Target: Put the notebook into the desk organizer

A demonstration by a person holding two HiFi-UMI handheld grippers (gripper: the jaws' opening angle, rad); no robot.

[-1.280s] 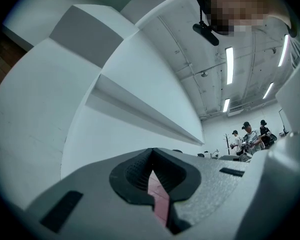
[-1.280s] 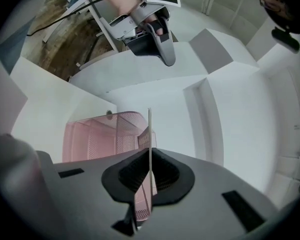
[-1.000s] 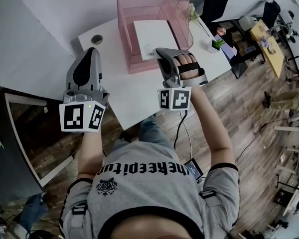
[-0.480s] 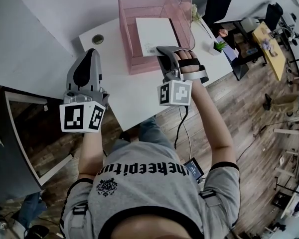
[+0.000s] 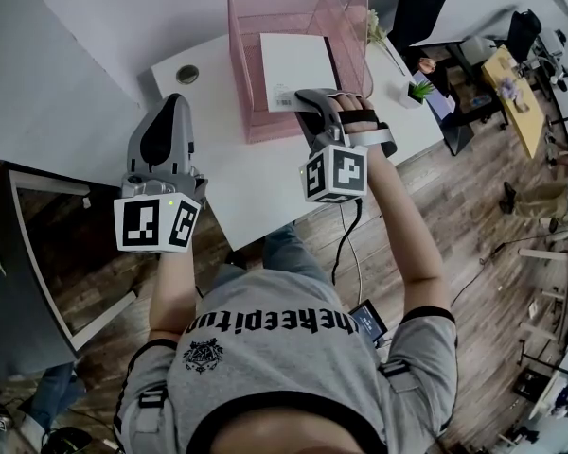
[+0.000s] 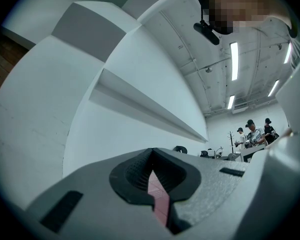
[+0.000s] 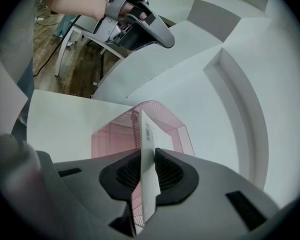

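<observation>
Pink mesh desk organizer [image 5: 239, 60] stands at the 12 o'clock end of the white table [image 5: 256, 183]. The notebook [image 5: 298, 60], white, lies flat inside it against the 3 o'clock wall, in the same spot as half a second before.

Change noted: the right gripper [image 5: 299, 96], at the notebook's 6 o'clock edge, has just been opening its fingers. The notebook's edge stands between them, but the pinch looks slackened, with a strip of pink mesh showing alongside the paper. My reading: this is the release, and the notebook is already resting in the organizer. What remains is to draw the gripper back toward 6 o'clock without dragging the cover along.

Left gripper [image 5: 173, 102] hangs at 9 o'clock of the right one, over the table's near corner, fingers pressed together on nothing.

Views compared: from the head view the right fingers are hidden under the gripper body, so only the right gripper view shows the paper between the pads. The left gripper view looks at wall, ceiling lights and distant people, and shows none of the task's things beyond a pink sliver in the slit. Only the head view shows how the notebook lies within the organizer.
</observation>
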